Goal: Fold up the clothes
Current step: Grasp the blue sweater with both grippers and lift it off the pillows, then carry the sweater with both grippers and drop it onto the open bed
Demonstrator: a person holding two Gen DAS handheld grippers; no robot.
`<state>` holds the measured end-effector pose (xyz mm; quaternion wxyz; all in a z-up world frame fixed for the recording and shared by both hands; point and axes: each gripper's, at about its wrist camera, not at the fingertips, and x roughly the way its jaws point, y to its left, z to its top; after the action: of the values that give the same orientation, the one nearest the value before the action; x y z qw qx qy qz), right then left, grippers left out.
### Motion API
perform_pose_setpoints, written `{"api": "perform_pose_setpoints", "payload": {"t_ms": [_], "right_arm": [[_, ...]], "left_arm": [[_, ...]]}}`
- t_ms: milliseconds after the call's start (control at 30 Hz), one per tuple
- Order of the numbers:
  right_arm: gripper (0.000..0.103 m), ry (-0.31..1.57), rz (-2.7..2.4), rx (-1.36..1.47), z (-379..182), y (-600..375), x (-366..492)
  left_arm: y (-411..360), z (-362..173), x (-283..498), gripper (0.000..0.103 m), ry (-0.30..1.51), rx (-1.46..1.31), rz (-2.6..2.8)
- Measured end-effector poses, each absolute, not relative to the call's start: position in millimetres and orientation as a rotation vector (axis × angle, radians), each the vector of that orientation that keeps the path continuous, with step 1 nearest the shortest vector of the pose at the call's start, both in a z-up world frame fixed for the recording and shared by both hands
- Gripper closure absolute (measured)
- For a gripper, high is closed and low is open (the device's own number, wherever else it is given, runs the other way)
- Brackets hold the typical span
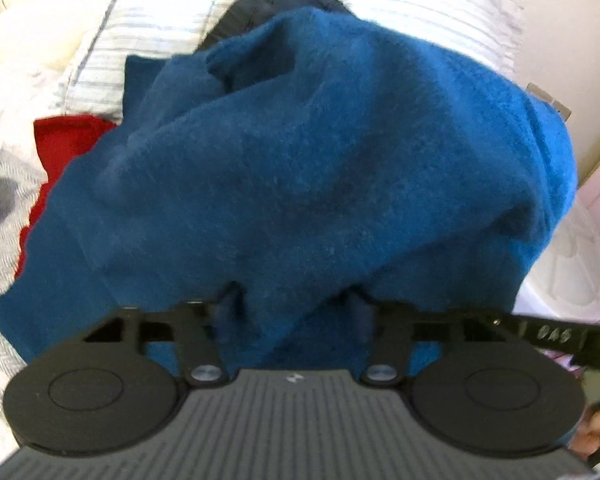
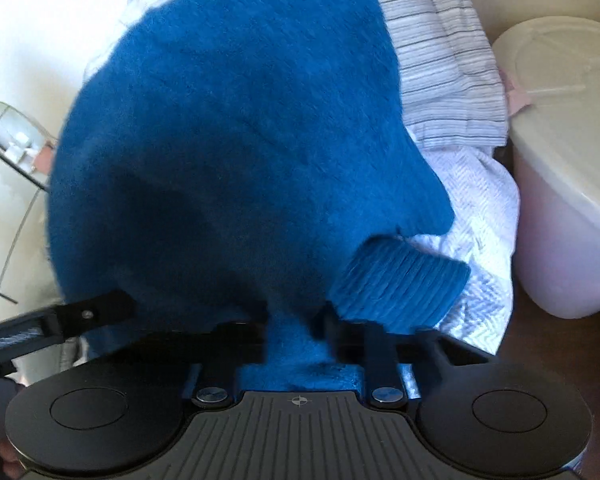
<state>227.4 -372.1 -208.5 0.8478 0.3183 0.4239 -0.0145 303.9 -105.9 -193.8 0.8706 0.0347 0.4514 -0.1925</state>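
Observation:
A fuzzy blue sweater (image 1: 320,160) fills the left wrist view, heaped on the bed. My left gripper (image 1: 294,308) has a thick fold of its near edge pinched between the fingers. In the right wrist view the same blue sweater (image 2: 240,140) drapes in front of the camera. My right gripper (image 2: 296,332) is shut on a narrow bunch of it, and a ribbed cuff (image 2: 400,280) lies just right of the fingers. The fingertips of both grippers are partly buried in the fabric.
A red garment (image 1: 64,148) and a dark garment (image 1: 268,0) lie under and behind the sweater. Striped bedding (image 2: 440,60) and a white woven blanket (image 2: 484,220) cover the bed. A white lidded bin (image 2: 572,160) stands to the right and a glass table (image 2: 16,140) to the left.

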Motion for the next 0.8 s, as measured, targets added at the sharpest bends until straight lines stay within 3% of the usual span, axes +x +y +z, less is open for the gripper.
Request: {"api": "perform_pose_setpoints", "payload": {"t_ms": [33,100,433,800], "right_arm": [[0.091,0.879,-0.025,0.662,-202,-372,225],[0.091,0.843,0.015,0.63,-183,-368,221],[0.092,0.601,0.355,0.411,-66,-302,201],[0.092,0.263,0.895,0.373,69,-165,124]], "left_arm": [[-104,-192,303,0.084,0.933,0.073,-0.407],[-93,-182,296,0.095,0.886,0.051,-0.415],[-14,-95,233,0.097,0.64,-0.048,-0.21],[129,53,51,0.097,0.283,-0.11,0.115]]}}
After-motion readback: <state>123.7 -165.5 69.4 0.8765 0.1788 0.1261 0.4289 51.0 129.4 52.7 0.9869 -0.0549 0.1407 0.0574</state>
